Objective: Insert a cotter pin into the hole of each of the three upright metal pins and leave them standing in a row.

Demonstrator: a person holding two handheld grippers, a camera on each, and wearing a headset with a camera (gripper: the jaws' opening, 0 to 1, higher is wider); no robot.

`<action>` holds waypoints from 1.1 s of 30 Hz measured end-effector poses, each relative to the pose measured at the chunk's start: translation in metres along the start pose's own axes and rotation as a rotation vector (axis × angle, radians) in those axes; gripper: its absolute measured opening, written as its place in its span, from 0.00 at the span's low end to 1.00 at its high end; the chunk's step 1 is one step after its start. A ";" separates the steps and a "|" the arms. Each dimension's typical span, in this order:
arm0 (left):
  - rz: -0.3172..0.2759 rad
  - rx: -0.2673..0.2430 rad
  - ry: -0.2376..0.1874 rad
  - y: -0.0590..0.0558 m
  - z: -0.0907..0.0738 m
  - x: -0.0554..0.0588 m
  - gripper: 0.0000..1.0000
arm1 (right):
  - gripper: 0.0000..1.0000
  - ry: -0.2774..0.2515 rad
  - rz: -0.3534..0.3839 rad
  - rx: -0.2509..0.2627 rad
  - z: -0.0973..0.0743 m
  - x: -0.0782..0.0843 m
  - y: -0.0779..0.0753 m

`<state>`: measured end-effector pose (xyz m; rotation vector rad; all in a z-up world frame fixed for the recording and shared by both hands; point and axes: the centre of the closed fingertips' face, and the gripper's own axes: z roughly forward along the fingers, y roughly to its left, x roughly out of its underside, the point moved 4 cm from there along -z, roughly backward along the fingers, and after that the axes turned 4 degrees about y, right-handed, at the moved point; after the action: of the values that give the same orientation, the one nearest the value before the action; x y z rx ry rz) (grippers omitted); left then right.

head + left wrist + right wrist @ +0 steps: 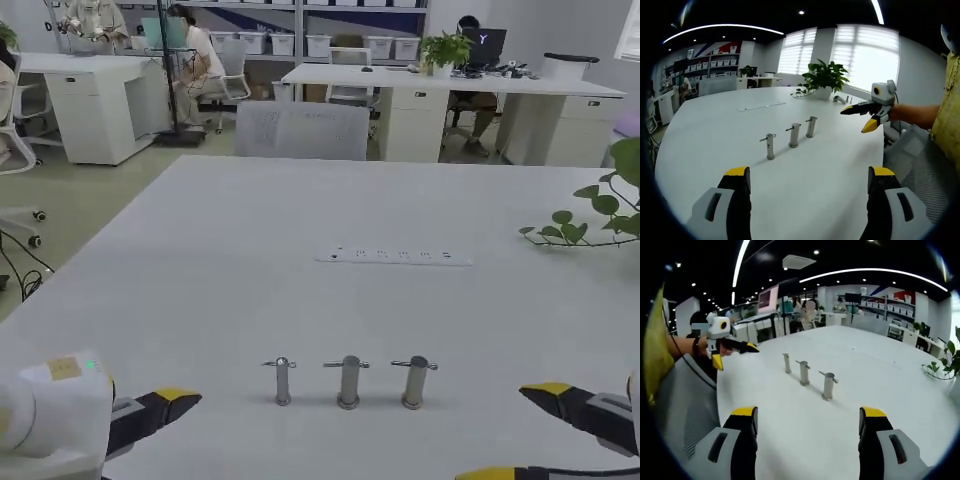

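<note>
L gripper [809, 172] wide; 3 pins [348, 382] upright

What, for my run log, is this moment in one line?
three metal pins upright in row, cotter pin through each | left gripper open, empty | right gripper open, empty | looks done

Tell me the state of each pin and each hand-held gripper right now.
Left metal pin: upright, cotter pin through its top.
Middle metal pin: upright, cotter pin through.
Right metal pin: upright, cotter pin through.
Left hand-held gripper: open, empty.
Right hand-held gripper: open, empty.
</note>
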<state>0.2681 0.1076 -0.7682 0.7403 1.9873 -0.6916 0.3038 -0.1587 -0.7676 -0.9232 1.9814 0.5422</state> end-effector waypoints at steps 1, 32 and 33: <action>-0.003 -0.001 0.000 0.001 0.000 0.000 0.98 | 0.84 0.001 -0.002 0.000 0.000 0.000 0.000; -0.003 0.003 0.013 0.000 0.003 0.003 0.97 | 0.85 -0.009 0.002 0.002 0.002 0.001 0.003; -0.004 0.003 0.012 0.000 0.003 0.004 0.97 | 0.85 -0.009 0.002 0.001 0.002 0.001 0.003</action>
<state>0.2685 0.1063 -0.7729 0.7447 1.9997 -0.6939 0.3025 -0.1557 -0.7695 -0.9169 1.9744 0.5451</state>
